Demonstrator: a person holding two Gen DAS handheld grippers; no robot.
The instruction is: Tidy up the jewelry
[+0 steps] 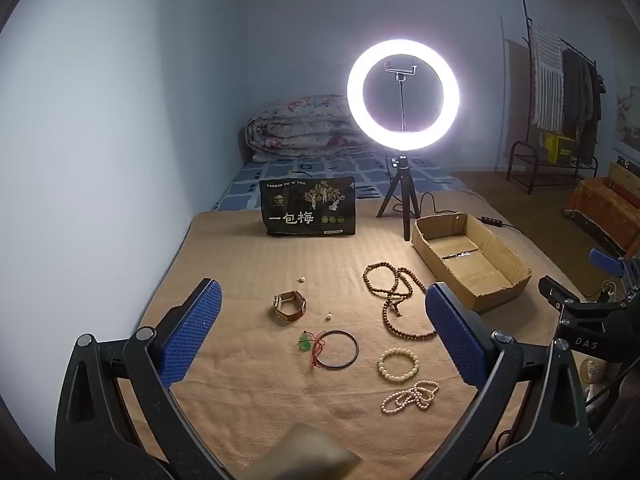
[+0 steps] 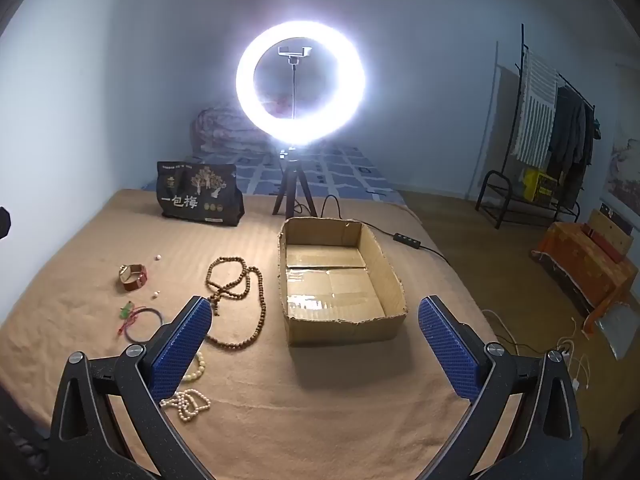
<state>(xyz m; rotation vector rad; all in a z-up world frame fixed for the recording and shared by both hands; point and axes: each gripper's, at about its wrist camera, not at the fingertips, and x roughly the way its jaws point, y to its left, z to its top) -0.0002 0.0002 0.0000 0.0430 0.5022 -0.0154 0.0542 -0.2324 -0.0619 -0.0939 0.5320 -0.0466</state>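
Both grippers — left gripper (image 1: 324, 332) and right gripper (image 2: 316, 344) — have jaws spread wide, gripping nothing. Between the left jaws lie one watch (image 1: 289, 306), one green pendant (image 1: 305, 341), one bangle (image 1: 337, 349), two bead bracelets and two loose beads; one long wooden bead necklace (image 1: 394, 300) reaches behind its right jaw. One empty cardboard box (image 2: 376, 256) sits between the right jaws, with a ring light (image 2: 300, 82) behind it.

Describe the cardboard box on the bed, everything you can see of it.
The cardboard box is a shallow, open-topped brown tray with rough, torn rims. Shiny clear tape runs across its floor seams, and nothing lies inside. It sits flat on the tan blanket, right of the long wooden bead necklace and in front of the ring light's tripod. Neither gripper touches it.
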